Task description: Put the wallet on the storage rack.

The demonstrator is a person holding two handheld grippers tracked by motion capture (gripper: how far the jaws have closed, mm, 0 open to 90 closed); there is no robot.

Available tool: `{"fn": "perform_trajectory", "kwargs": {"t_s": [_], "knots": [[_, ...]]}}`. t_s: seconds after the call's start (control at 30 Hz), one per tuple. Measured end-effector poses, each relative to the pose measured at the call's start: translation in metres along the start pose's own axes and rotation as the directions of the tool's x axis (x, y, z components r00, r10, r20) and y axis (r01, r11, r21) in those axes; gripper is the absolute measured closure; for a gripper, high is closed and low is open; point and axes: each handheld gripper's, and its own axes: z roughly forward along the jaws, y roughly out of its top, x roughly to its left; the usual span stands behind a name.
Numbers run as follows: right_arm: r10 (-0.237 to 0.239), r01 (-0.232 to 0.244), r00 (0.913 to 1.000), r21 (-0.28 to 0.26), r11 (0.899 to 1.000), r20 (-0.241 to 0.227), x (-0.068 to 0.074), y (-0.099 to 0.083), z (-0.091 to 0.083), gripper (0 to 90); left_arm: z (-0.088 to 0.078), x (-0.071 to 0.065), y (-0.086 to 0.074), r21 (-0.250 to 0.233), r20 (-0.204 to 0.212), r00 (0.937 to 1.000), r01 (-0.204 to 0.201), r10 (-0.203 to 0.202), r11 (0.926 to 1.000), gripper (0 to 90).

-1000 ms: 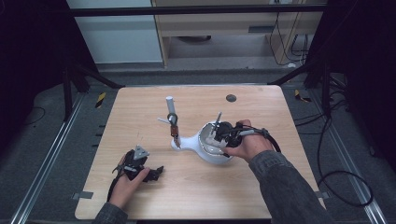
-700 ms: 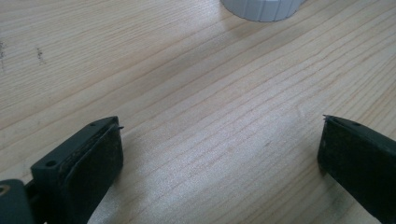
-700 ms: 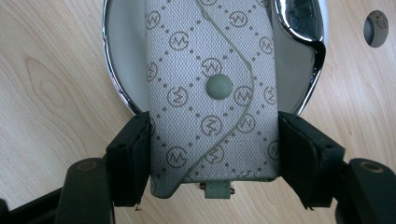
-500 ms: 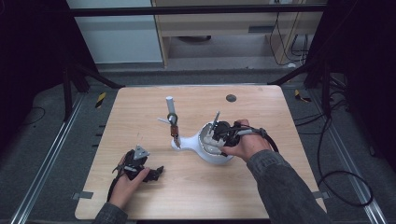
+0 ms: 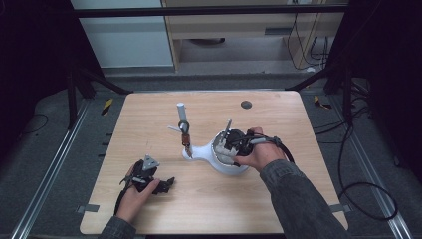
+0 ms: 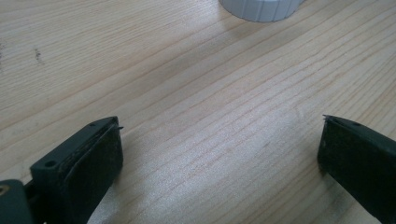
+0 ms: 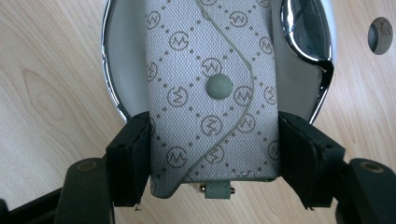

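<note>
A grey fabric pouch [image 7: 210, 70] with a round-logo print and a snap button lies lengthwise between the jaws of my right gripper [image 7: 215, 140], which is shut on its two long sides. Under it sits a white round dish with a chrome rim [image 7: 108, 79]. In the high view the right gripper [image 5: 230, 144] is over that white dish [image 5: 234, 168] at mid-table. My left gripper [image 5: 166, 183] rests near the front left, and in its own view the left gripper [image 6: 219, 154] stands wide open over bare wood.
A thin upright stand with a white top [image 5: 180, 108] and a small brown piece [image 5: 186, 140] hanging on it rises just left of the dish. A dark round hole [image 5: 246, 104] marks the far side of the wooden table [image 5: 278, 199]. A white ribbed base [image 6: 261, 9] lies ahead of the left gripper.
</note>
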Motion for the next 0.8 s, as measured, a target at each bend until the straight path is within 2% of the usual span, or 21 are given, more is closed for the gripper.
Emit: {"fn": "perform_trajectory", "kwargs": {"t_s": [0.8], "knots": [[-0.005, 0.005, 1.0, 0.003, 1.0, -0.008, 0.003, 0.0038, 0.0072, 31.5, 0.0004, -0.0004, 0.0004, 0.0, 0.002, 1.0, -0.003, 0.003, 1.0, 0.0]]}}
